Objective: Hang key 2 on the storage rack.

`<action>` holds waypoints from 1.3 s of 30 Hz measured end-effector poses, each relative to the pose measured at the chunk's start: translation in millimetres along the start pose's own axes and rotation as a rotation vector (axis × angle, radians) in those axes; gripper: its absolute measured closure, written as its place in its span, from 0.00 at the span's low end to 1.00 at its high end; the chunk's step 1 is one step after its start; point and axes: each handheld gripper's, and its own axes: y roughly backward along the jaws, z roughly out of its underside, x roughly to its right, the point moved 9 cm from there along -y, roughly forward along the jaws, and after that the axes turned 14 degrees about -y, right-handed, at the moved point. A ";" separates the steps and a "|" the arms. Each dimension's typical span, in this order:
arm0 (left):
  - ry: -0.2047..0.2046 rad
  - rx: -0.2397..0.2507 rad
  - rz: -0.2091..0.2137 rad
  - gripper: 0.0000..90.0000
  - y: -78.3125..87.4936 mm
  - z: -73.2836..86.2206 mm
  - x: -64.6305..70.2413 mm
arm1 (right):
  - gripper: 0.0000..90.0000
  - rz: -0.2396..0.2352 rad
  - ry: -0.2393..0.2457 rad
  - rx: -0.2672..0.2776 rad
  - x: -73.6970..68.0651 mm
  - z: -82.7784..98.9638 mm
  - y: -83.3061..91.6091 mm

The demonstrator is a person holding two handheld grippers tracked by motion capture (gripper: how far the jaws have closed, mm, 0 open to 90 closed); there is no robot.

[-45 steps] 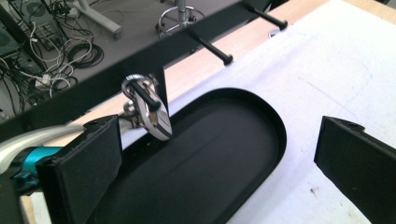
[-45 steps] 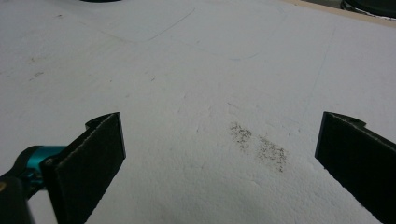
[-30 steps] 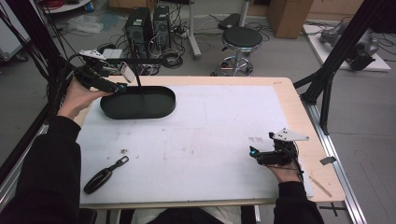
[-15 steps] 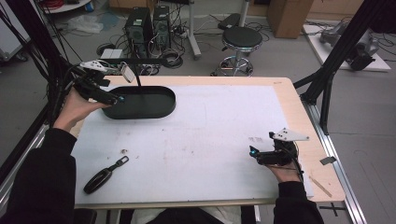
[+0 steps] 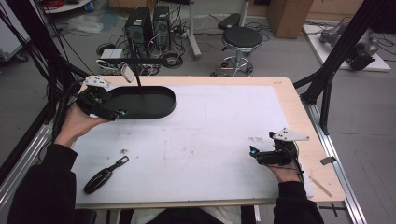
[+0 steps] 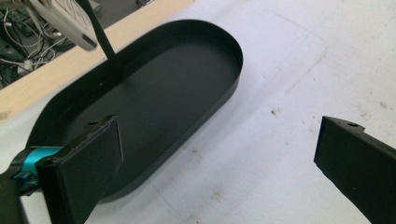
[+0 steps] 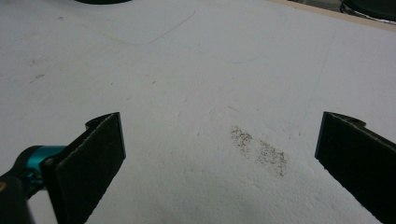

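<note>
Left gripper (image 6: 219, 158) jaws wide, straddling near rim of black oval metal tray (image 6: 154, 98), upper left; tray end cut off. Right gripper (image 7: 219, 154) jaws wide, lower right.

lab/workshop | computer towers (image 5: 148, 24), cable tangle (image 5: 170, 58), stool (image 5: 240, 39), black rig frame (image 5: 343, 49)

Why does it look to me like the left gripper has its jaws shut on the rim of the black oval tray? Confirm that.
Not quite. The left gripper is at the black oval tray, but its jaws stand wide open, one over the tray's near end and the other over the white mat. The left gripper view shows this.
</note>
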 end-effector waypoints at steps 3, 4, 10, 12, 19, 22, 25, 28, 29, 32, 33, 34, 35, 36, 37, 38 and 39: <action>-0.008 -0.009 -0.004 0.02 0.4 7.3 6.9 | 0.01 0.004 0.005 -0.007 -0.3 1.0 -0.8; -0.007 -0.016 0.001 0.02 0.2 12.3 12.2 | 0.01 0.004 0.008 -0.006 -0.6 1.0 -1.2; -0.009 -0.021 0.029 0.02 -1.2 22.9 26.5 | 0.01 0.004 0.008 -0.006 -0.7 0.9 -1.2; -0.013 -0.024 0.050 0.02 -2.4 27.6 33.5 | 0.01 0.004 0.005 -0.005 -0.7 0.7 -1.1; -0.022 -0.060 0.079 0.02 -5.3 47.5 56.6 | 0.01 0.005 0.007 -0.002 -0.8 0.5 -0.7; -0.018 -0.070 0.091 0.02 -6.2 53.5 61.4 | 0.01 0.002 0.006 -0.002 -1.4 0.6 -0.2; -0.012 -0.084 0.102 0.02 -6.6 62.0 66.6 | 0.01 0.006 0.006 0.003 -1.0 0.2 0.5; 0.002 -0.097 0.112 0.03 -6.0 69.7 71.1 | 0.01 0.006 0.003 0.003 -1.1 0.1 0.9; 0.005 -0.102 0.116 0.03 -5.6 72.2 72.9 | 0.01 0.005 0.000 0.003 -1.2 0.1 1.0; 0.009 -0.108 0.127 0.03 -3.8 77.9 77.1 | 0.01 0.004 0.001 0.005 -1.4 -0.2 1.1; 0.012 -0.113 0.132 0.03 -3.2 79.5 78.7 | 0.01 0.003 -0.001 0.004 -1.8 -0.1 1.1; 0.013 -0.117 0.140 0.03 -2.8 81.2 80.2 | 0.01 0.002 0.000 0.005 -2.0 -0.1 1.1; 0.014 -0.119 0.148 0.03 -2.8 82.9 81.9 | 0.01 0.002 0.002 0.004 -2.1 0.0 1.3; 0.012 -0.131 0.158 0.04 -2.5 85.4 83.7 | 0.01 0.002 0.001 0.004 -2.2 0.1 1.4; 0.014 -0.138 0.169 0.07 -2.7 87.9 85.9 | 0.01 0.001 0.001 0.005 -2.2 0.1 1.6; 0.021 -0.150 0.180 0.09 -3.3 90.9 87.9 | 0.01 0.005 0.008 0.010 -1.3 -0.4 1.6; 0.024 -0.164 0.191 0.10 -3.9 94.1 89.3 | 0.01 0.005 0.003 0.008 -1.4 -0.2 2.1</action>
